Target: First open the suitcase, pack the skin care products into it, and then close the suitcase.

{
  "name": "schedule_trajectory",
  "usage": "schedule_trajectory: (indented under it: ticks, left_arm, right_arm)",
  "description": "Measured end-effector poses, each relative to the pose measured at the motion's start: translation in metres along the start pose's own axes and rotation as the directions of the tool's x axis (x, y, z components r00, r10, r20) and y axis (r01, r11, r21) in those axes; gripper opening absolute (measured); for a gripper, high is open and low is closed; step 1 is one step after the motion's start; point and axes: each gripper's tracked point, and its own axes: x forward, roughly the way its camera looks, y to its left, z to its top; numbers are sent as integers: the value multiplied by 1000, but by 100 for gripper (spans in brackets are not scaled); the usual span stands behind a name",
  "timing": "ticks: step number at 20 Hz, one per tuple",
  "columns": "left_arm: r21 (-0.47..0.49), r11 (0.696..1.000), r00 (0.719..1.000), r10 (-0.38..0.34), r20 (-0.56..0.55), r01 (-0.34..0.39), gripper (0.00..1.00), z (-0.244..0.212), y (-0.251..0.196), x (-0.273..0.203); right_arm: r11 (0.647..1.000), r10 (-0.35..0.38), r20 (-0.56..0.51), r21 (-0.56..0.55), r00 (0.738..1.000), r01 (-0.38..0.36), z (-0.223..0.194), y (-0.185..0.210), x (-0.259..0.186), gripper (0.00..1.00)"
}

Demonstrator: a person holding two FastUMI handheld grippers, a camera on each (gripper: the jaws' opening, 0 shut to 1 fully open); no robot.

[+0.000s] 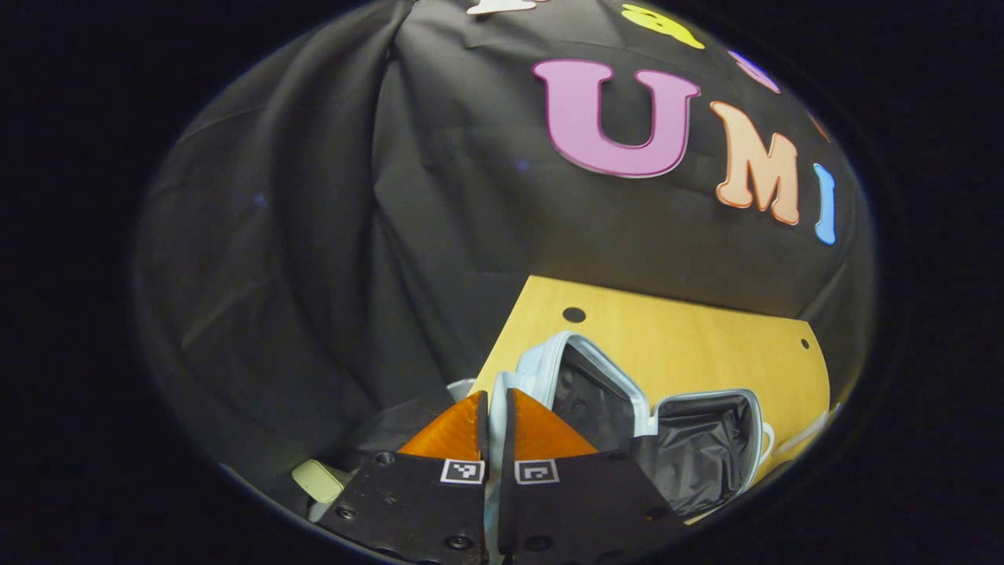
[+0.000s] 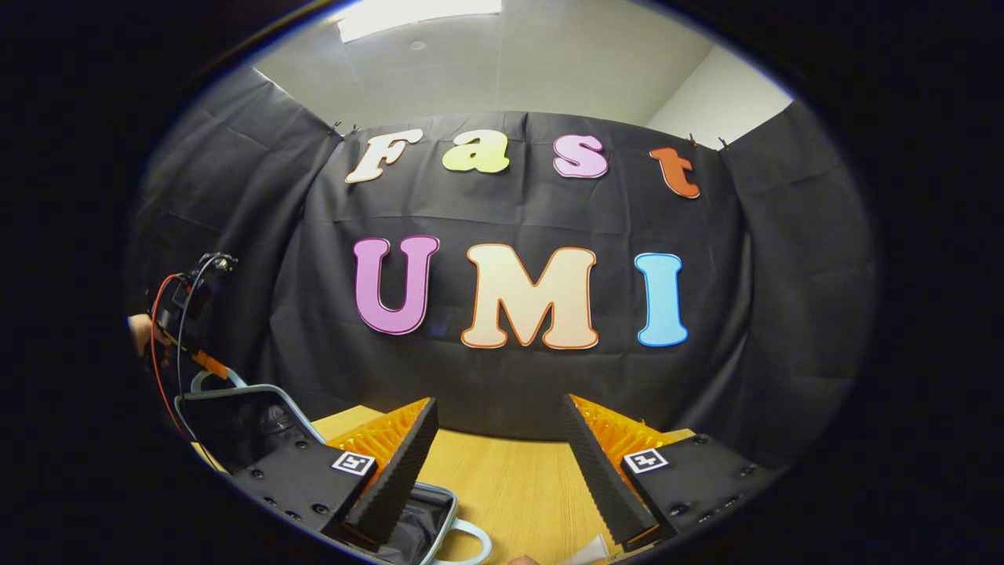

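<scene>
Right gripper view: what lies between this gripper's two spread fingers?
In the right gripper view, the gap of the right gripper holds nothing; behind it lies bare wooden table. The open suitcase sits under the left-hand finger.

no readable text, perhaps bar square coded markers on each tool (image 1: pixel 494 416) (image 2: pixel 498 471)

A light wooden table (image 2: pixel 510 479) stands against the booth's black cloth wall (image 2: pixel 769 314), which hangs in soft folds and creases. The tabletop has a dark round hole (image 1: pixel 573 315) near its far edge and a smaller one (image 1: pixel 805 344) toward a corner. Above the cloth, a pale ceiling (image 2: pixel 502 63) carries a bright light panel (image 2: pixel 416 12).
</scene>
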Motion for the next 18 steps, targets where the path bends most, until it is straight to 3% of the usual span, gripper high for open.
schedule_trajectory:
  ticks: [8, 13, 15, 18]
  left_arm:
    - [-111, 993, 991, 33, -127, -47, 0, -57, 37, 40]
    - [-113, 988, 984, 84, -157, -103, 0, -81, 51, 60]
    - [-83, 982, 981, 158, -114, -167, 15, -74, 70, 58]
    - [-105, 980, 985, 168, -27, -170, 62, -58, 67, 51]
  right_arm:
    - [1000, -10, -28, -9, 1000, 9, -10, 5, -1, 99]
    - [1000, -1, -37, -21, 999, 0, -14, 8, -1, 99]
    - [1000, 3, -45, -22, 999, -4, -17, 8, -2, 99]
    - [999, 0, -55, -36, 998, -2, -22, -1, -1, 99]
